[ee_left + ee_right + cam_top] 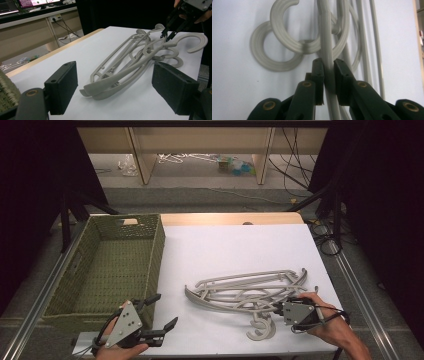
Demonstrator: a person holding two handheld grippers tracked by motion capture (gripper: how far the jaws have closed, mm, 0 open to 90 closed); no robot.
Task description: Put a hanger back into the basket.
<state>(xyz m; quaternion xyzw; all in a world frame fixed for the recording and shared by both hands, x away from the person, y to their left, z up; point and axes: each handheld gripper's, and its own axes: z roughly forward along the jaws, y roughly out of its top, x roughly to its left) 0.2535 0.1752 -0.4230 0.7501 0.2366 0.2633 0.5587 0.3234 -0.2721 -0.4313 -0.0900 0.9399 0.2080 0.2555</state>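
Even overhead light falls bright on the white desk (235, 245), while the surroundings stay dark. Shadows beneath the hangers (245, 292) are soft and short. Both gripper views blur the near jaws; the high view looks slightly grainy.

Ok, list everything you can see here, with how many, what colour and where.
hangers: a tangled pile, count unclear, grey, right half of the sheet
basket: one, woven green, left side of the table
sheet: one, white, covering the table
table: one, light wood, edge showing beyond the sheet
right gripper: one, black, shut on a hanger bar near the hooks
left gripper: one, black, jaws open, near edge beside the basket
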